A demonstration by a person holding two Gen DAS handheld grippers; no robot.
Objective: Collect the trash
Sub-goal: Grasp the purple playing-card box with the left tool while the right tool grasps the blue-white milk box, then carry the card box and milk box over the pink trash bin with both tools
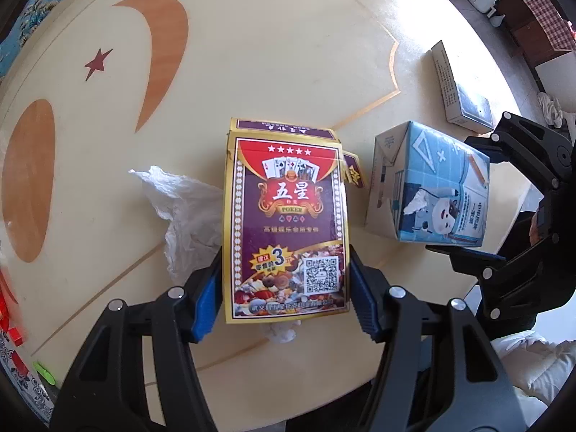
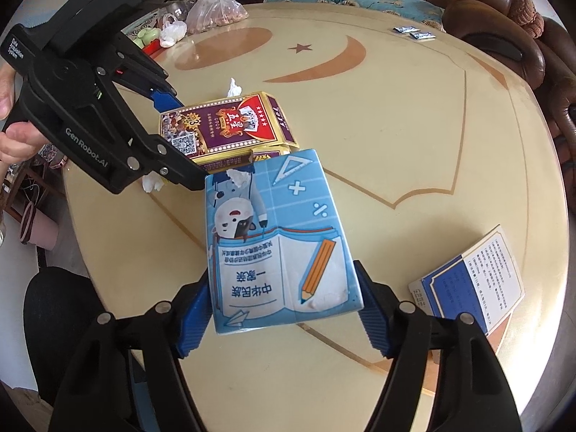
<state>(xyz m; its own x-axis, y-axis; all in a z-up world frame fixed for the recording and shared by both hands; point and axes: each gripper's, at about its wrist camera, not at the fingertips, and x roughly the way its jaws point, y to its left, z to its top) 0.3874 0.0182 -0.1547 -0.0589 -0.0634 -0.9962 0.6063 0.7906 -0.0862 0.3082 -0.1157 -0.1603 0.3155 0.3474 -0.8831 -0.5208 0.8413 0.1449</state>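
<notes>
A purple-and-gold poker card box [image 1: 284, 223] lies flat on the round cream table [image 1: 252, 54]. My left gripper [image 1: 286, 280] points straight down over it, its blue pads [image 1: 207, 288] pressed on the box's two long sides. In the right wrist view the card box [image 2: 223, 126] sits just behind a light-blue drink carton [image 2: 280, 252]. My right gripper [image 2: 284, 309] is shut on that carton's lower end. A bit of white tissue [image 2: 239, 176] pokes from the carton's top. Crumpled tissue [image 1: 183, 208] lies left of the card box, and a smaller wad [image 1: 282, 333] shows at its near edge.
A flat white-and-blue box [image 2: 471, 280] lies at the right of the table. Plastic bags [image 2: 216, 10] and small items crowd the far left rim; two small blue packets [image 2: 414, 32] lie at the far edge. A sofa [image 2: 486, 7] stands behind. A person's hand [image 2: 10, 136] holds the left gripper.
</notes>
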